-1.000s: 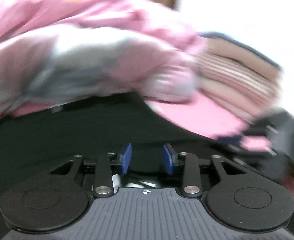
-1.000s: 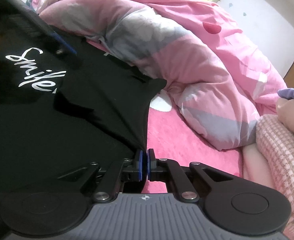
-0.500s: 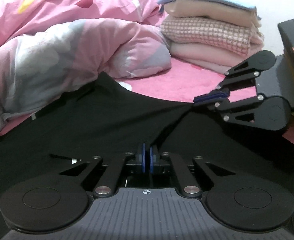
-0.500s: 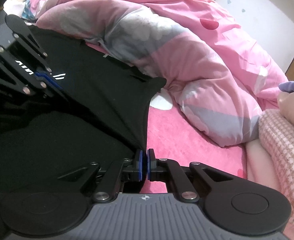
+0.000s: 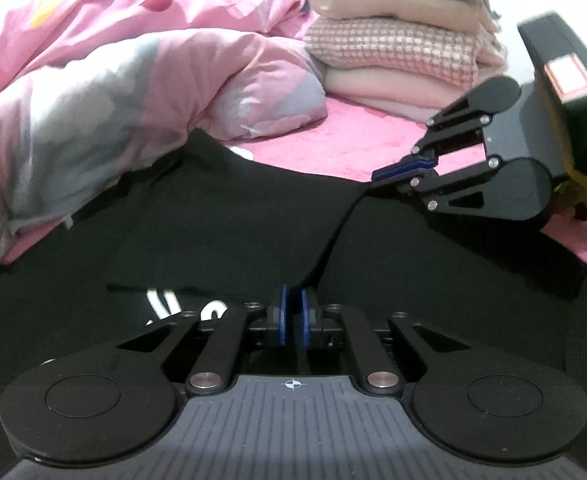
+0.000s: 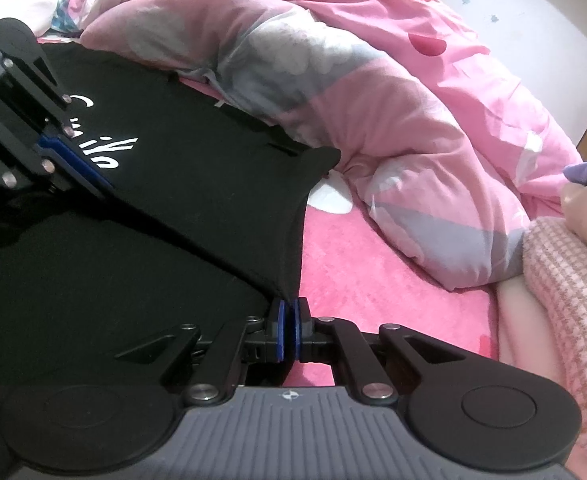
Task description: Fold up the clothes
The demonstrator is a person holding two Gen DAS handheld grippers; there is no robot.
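Lifted a bit more since half a second ago — white lettering (image 5: pixel 165 308) now peeking out under raised fold of black t-shirt (image 5: pixel 233 220). Left gripper (image 5: pixel 292 316) clenched on shirt edge, right gripper (image 6: pixel 288 328) pinching same hem over by pink sheet (image 6: pixel 373 276). Shirt spread on bed, fold stretched taut between both — pink duvet (image 6: pixel 333 80) bunched just behind, folded stack (image 5: pixel 397 48) off to the side.

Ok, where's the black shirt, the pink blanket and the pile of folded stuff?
black shirt (image 6: pixel 197 200): right wrist view, flat middle.
pink blanket (image 6: pixel 373 128): right wrist view, puffy front.
folded pile (image 5: pixel 393 52): left wrist view, checked layer.
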